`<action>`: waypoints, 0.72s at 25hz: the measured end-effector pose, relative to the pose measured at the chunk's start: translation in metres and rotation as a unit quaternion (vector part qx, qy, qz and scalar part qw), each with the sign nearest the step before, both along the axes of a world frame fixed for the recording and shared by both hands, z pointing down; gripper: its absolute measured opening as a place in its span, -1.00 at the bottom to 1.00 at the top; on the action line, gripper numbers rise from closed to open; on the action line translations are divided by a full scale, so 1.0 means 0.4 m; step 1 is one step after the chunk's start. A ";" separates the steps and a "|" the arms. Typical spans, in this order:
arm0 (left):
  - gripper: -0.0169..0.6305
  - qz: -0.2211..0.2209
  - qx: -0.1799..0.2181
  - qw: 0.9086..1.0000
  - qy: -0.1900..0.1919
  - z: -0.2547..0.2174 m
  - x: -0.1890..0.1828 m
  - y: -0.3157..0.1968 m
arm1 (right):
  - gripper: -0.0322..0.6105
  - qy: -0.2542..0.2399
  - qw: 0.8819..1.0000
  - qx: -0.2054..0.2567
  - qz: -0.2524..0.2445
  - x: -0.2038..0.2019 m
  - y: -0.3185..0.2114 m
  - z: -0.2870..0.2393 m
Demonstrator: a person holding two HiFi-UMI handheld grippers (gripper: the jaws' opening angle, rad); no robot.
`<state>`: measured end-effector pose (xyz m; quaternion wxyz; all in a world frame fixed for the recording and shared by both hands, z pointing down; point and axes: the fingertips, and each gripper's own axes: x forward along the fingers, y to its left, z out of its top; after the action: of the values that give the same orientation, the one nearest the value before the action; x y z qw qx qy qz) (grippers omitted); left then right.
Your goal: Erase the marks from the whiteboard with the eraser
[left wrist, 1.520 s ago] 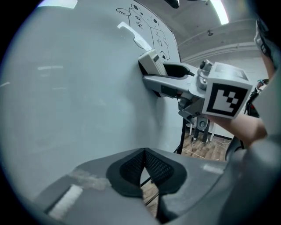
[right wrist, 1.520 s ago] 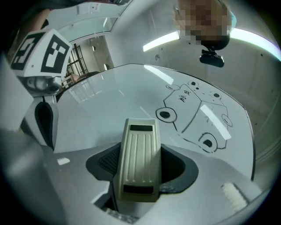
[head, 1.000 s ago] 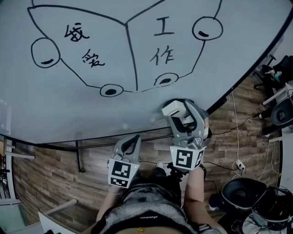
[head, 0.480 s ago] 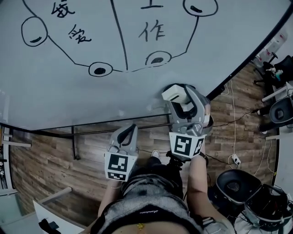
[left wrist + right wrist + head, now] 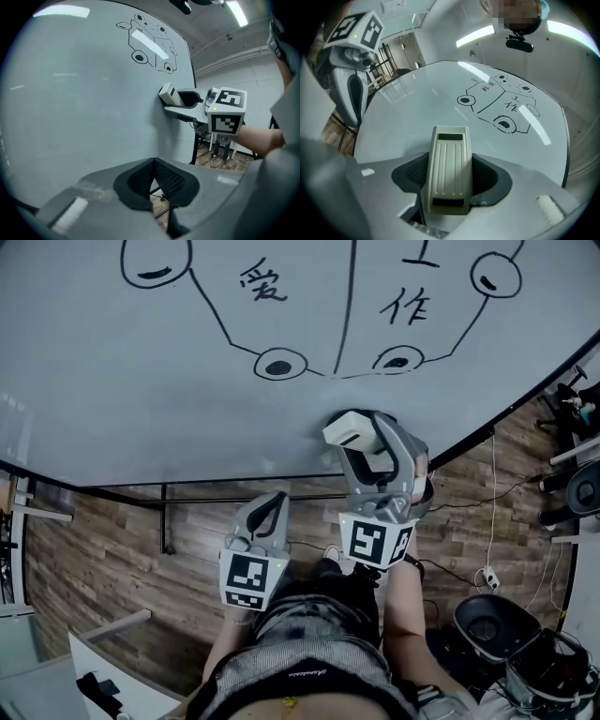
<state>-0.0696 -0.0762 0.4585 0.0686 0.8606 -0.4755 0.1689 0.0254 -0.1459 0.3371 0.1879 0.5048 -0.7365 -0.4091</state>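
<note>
The right gripper (image 5: 364,448) is clamped across the sides of the cream eraser (image 5: 348,430). The eraser juts forward past its jaws with the far end towards the whiteboard (image 5: 141,399), seemingly so that its wiping face can be pressed flat on the surface. The marks (image 5: 281,364), a line drawing with ovals and handwritten characters, lie ahead of and above the eraser's tip. They are well apart from it and look untouched, so wiping is judged not yet begun. The left gripper (image 5: 274,505) hangs lower, to the left of the right claw, its jaws together on nothing, apparently kept clear because the job needs one tool. The right gripper view shows the grip on the eraser's ribbed back but not its contact. The left gripper view, side-on, shows the eraser's end meeting or nearly meeting blank board.
</note>
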 end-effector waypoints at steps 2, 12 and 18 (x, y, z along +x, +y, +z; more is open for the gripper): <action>-0.93 0.001 0.004 1.000 0.003 -0.004 -0.016 -0.006 | -0.08 0.005 1.000 -0.004 -0.003 -0.020 0.007 -0.004; -0.93 0.015 0.091 0.995 0.043 -0.134 0.006 -0.056 | -0.09 -0.132 0.989 -0.066 -0.005 -0.029 0.071 -0.002; -0.93 0.011 0.111 0.992 0.067 -0.175 0.030 -0.053 | -0.09 -0.208 0.973 -0.099 -0.001 -0.020 0.098 0.022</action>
<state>-0.0575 -0.0975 0.3883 0.0023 0.8774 -0.4763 0.0580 0.0176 -0.1067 0.3460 0.0796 0.5573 -0.7964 -0.2208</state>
